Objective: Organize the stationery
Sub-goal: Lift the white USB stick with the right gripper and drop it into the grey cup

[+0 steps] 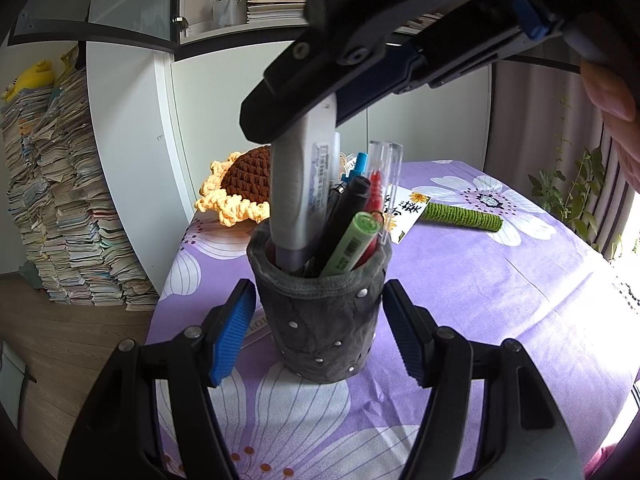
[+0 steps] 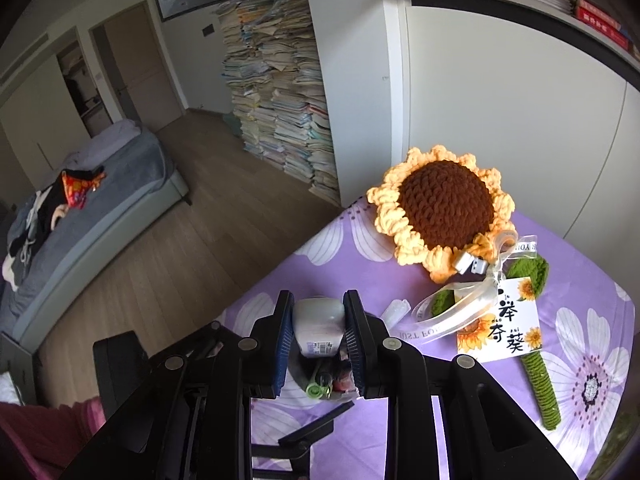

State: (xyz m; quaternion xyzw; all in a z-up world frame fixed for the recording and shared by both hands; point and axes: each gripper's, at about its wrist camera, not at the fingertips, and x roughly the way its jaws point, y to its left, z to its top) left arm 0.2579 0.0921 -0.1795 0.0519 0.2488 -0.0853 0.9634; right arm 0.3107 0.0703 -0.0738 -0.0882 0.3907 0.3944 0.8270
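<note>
Left wrist view: the left gripper (image 1: 318,332) brackets the grey pen holder (image 1: 320,312) on the purple tablecloth (image 1: 500,300), though pad contact cannot be told. The right gripper (image 2: 318,336) clamps a white marker (image 1: 302,184), its lower end inside the holder among other pens (image 1: 352,240).

This is a home bedroom that doubles as a study. Far off to the left of the right claw, a low bed with grey bedding (image 2: 100,200) holds strewn clothes, on a pale wood plank floor (image 2: 180,248). Ahead of it stands a tall, uneven stack of worn paper booklets (image 2: 280,92) against white cabinet panels (image 2: 500,120). Directly beneath both claws lies a purple cloth printed with white flowers (image 2: 592,360), and beyond sits a crocheted yellow and brown sunflower (image 2: 444,208).
</note>
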